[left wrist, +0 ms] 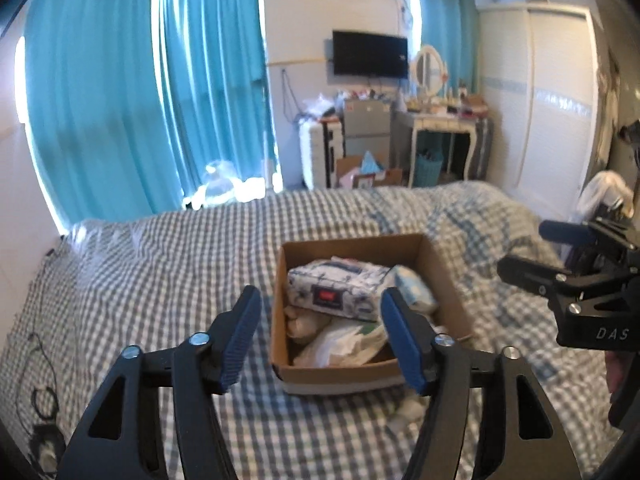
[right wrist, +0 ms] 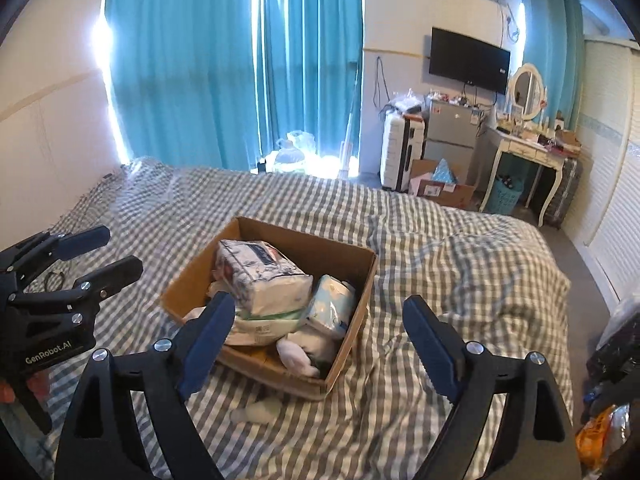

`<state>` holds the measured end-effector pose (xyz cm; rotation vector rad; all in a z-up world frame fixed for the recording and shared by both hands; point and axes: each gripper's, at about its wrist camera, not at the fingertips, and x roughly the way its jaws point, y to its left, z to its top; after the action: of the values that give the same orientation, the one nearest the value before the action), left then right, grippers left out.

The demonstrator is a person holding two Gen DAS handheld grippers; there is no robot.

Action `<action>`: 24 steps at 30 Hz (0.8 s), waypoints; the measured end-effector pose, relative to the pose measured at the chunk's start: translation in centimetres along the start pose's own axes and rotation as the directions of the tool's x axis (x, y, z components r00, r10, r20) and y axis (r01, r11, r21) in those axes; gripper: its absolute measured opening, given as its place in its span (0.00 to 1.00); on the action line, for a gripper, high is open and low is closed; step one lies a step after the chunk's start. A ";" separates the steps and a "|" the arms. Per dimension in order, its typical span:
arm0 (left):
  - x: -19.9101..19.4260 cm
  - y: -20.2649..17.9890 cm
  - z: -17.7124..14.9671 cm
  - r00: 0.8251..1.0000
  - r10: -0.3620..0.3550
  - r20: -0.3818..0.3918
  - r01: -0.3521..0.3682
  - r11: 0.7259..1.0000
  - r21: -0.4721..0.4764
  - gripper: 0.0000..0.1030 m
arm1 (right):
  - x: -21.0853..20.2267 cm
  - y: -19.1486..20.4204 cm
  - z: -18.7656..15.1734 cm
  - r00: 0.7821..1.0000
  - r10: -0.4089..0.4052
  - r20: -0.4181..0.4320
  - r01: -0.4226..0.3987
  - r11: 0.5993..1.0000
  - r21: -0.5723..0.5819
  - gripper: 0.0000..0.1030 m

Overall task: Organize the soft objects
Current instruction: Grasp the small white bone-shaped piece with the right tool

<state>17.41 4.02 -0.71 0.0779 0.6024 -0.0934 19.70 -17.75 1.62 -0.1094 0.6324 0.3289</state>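
Observation:
A brown cardboard box (left wrist: 444, 284) (right wrist: 356, 320) sits on the grey checked bed. It holds a patterned tissue pack (left wrist: 340, 286) (right wrist: 264, 276), a pale blue pack (left wrist: 416, 290) (right wrist: 330, 306), a white-green pack (right wrist: 264, 322) and white soft items (right wrist: 300, 350). A small white soft item (right wrist: 258, 410) lies on the bed in front of the box. My left gripper (left wrist: 320, 340) is open and empty above the box's near edge; it also shows in the right wrist view (right wrist: 104, 248). My right gripper (right wrist: 316, 340) is open and empty, to the right of the box (left wrist: 520, 248).
The checked bedcover (left wrist: 160, 264) (right wrist: 460, 280) is rumpled on the right. Black cables (left wrist: 44, 396) lie at the bed's left edge. Beyond the bed stand blue curtains (right wrist: 240, 60), a suitcase (right wrist: 394, 152), a small fridge (right wrist: 452, 136), a dressing table (right wrist: 528, 152) and a wardrobe (left wrist: 540, 100).

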 end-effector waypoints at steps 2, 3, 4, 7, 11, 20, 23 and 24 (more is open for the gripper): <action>-1.9 0.1 0.0 0.999 -0.008 0.033 0.008 1.000 -0.011 0.71 | -1.7 0.7 -0.1 1.000 -0.003 0.009 0.003 1.000 -0.008 0.89; -2.7 0.0 0.1 0.999 -0.001 0.054 0.001 1.000 -0.010 0.71 | -2.4 1.1 -0.2 1.000 -0.007 0.006 0.007 1.000 -0.018 0.90; -3.6 0.0 0.0 0.997 0.003 0.072 -0.002 1.000 -0.011 0.71 | -2.9 1.5 -0.4 1.000 -0.012 0.003 0.013 1.000 -0.027 0.90; -6.1 0.3 -0.3 0.996 -0.016 0.092 0.018 0.999 -0.028 0.72 | -4.0 2.7 -1.1 1.000 -0.009 -0.007 0.009 0.999 -0.033 0.91; -7.7 1.1 -0.8 0.996 -0.021 0.083 0.026 0.998 -0.050 0.76 | -3.4 4.0 -2.7 0.999 0.005 -0.038 -0.005 1.000 -0.020 0.93; -2.1 3.0 -6.2 0.997 0.038 -0.074 -0.046 0.993 -0.107 0.76 | 4.8 6.1 -8.6 0.973 0.036 -0.228 -0.032 0.999 0.024 0.93; 0.9 3.2 -8.3 0.990 0.041 -0.136 -0.054 0.994 -0.093 0.76 | 7.7 6.7 -10.5 0.962 0.009 -0.272 -0.011 1.000 -0.005 0.93; 1.8 3.4 -8.9 0.987 0.042 -0.154 -0.056 0.994 -0.090 0.76 | 8.3 6.7 -10.9 0.960 0.019 -0.279 -0.019 1.000 0.001 0.93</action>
<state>14.24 8.14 -8.92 0.0082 0.7556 -0.0113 17.62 -11.38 -12.07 -0.1534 0.9140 0.3355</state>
